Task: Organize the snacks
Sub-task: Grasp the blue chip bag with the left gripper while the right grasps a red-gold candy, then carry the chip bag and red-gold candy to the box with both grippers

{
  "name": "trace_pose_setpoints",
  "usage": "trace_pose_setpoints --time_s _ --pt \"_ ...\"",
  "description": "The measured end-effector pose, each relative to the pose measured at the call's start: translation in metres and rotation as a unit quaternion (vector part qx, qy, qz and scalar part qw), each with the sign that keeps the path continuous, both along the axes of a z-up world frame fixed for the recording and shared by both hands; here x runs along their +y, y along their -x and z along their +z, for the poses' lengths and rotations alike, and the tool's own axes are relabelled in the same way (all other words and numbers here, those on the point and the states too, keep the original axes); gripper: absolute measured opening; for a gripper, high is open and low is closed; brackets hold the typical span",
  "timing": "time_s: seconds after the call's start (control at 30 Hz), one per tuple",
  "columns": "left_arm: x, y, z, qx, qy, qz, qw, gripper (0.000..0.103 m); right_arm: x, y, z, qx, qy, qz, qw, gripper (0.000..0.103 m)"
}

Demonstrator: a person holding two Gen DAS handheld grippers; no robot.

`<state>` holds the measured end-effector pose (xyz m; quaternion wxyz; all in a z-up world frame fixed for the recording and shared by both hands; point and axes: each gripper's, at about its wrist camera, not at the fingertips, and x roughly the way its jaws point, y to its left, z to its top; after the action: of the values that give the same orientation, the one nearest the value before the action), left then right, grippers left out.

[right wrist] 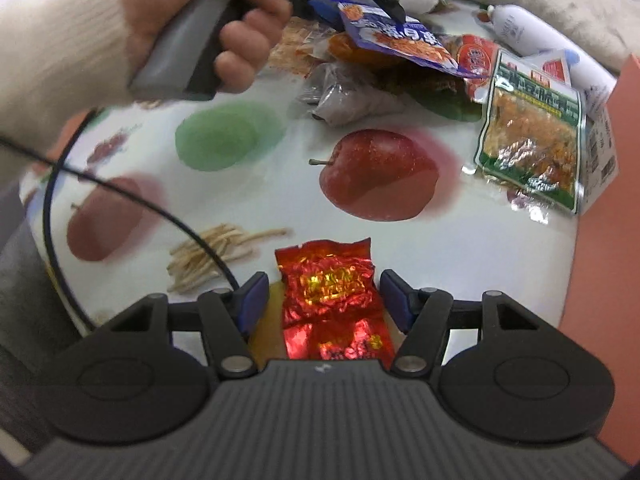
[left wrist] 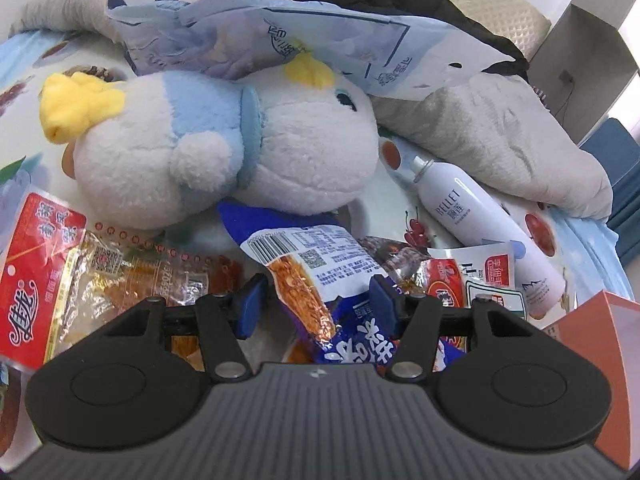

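— Fruit pictures covered the tablecloth, right? What lay on it?

— Lots! One plush bird, white and light blue with yellow bits. One white spray bottle lay beside it. One big pale blue bag rested on the bird's head. One orange box stood at the right edge.

— How many snack packs?

— I counted one blue and white pack, one red pack on the left, one green-edged pack and one shiny red foil pack. More packs were piled up, too mixed to count.

— What did the blue one look like?

— It had a barcode, small print and a picture of orange strips.

— And the two tools?

— The left gripper stood about half wide, with the blue and white pack between its blue pads. I couldn't tell if they pressed it. The right gripper was half wide too, around the crinkly foil pack, pads not touching. A hand in a cream sleeve held the left tool's handle
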<state>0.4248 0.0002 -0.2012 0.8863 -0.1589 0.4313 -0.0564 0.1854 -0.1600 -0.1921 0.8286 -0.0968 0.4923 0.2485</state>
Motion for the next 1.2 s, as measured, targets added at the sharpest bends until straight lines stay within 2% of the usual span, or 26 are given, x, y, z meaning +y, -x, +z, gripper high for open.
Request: trace_pose_setpoints --time_s 0.03,0.1,0.17,0.27,0.8,0.93,1.2 --pt "-0.001 0.0 0.0 0.001 -0.004 -0.002 1.0 0.052 -0.001 0.0 0.0 -0.001 0.001 -0.003 1.0 0.056" --pt "-0.004 0.0 0.002 -0.001 -0.013 -0.007 0.9999 0.049 -0.001 -0.002 0.001 -0.001 0.002 -0.014 1.0 0.056" --pt "-0.006 0.002 0.004 -0.004 -0.023 -0.013 0.9996 0.042 -0.002 -0.003 0.002 -0.003 0.007 -0.022 1.0 0.056" --pt "-0.005 0.009 0.009 -0.003 -0.022 -0.017 0.9996 0.036 -0.005 -0.003 0.005 -0.01 0.011 -0.031 0.999 0.056" --pt "-0.008 0.084 0.05 -0.01 -0.02 -0.028 0.9994 0.025 -0.032 0.011 0.038 -0.036 -0.001 -0.105 0.994 0.056" --pt "-0.006 0.112 0.061 -0.014 -0.017 -0.036 0.9991 0.016 -0.037 0.02 0.049 -0.044 -0.018 -0.126 0.991 0.056" --pt "-0.006 0.174 0.07 -0.013 -0.016 -0.047 0.9987 0.014 -0.036 0.044 0.063 -0.056 -0.035 -0.147 0.987 0.056"
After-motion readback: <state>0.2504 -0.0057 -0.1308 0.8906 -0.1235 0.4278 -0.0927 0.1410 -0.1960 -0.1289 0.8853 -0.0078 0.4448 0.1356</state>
